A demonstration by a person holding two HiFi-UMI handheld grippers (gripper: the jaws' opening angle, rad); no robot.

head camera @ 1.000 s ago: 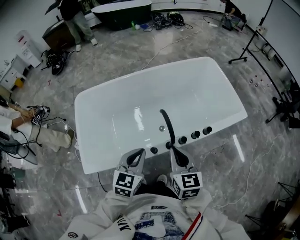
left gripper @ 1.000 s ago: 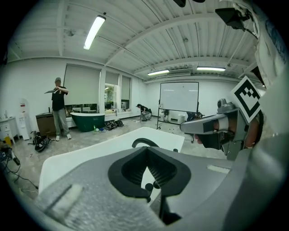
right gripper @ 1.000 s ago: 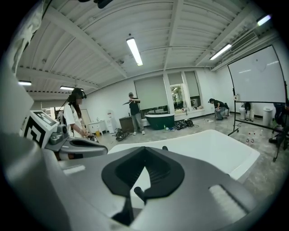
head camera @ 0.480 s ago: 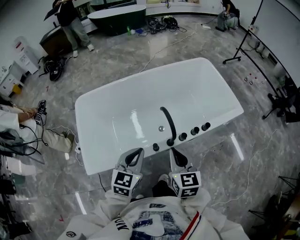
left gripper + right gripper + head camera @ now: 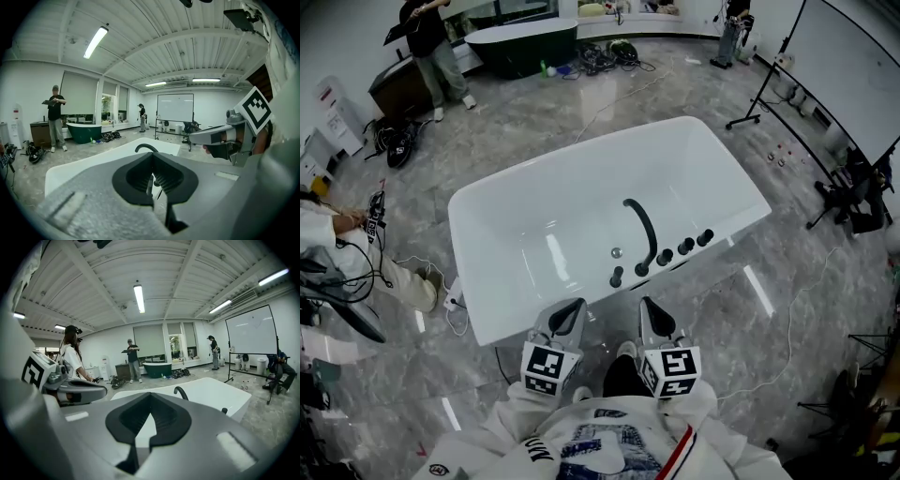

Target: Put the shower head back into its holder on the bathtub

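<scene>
The white bathtub (image 5: 581, 202) lies across the middle of the head view. A black arched spout (image 5: 643, 228) rises from its near rim, beside a row of several black fittings (image 5: 664, 258). I cannot tell which of these is the shower head. My left gripper (image 5: 573, 312) and right gripper (image 5: 650, 311) hang side by side over the floor, short of the tub's near rim and touching nothing. Both are shut and empty. In the left gripper view the jaws (image 5: 151, 154) meet, with the spout (image 5: 146, 148) beyond. The right gripper view shows its jaws (image 5: 149, 394) closed too, facing the tub (image 5: 211, 392).
A dark green tub (image 5: 520, 39) and a standing person (image 5: 431, 42) are at the back left. A seated person (image 5: 323, 234) with cables is at the left. Stands (image 5: 848, 197) and a white screen (image 5: 844, 66) are on the right. A cable (image 5: 787, 328) runs across the floor.
Both grippers and the head camera have drawn back from the bathtub, so its near rim now lies farther from the fingertips. Both grippers stayed shut.
</scene>
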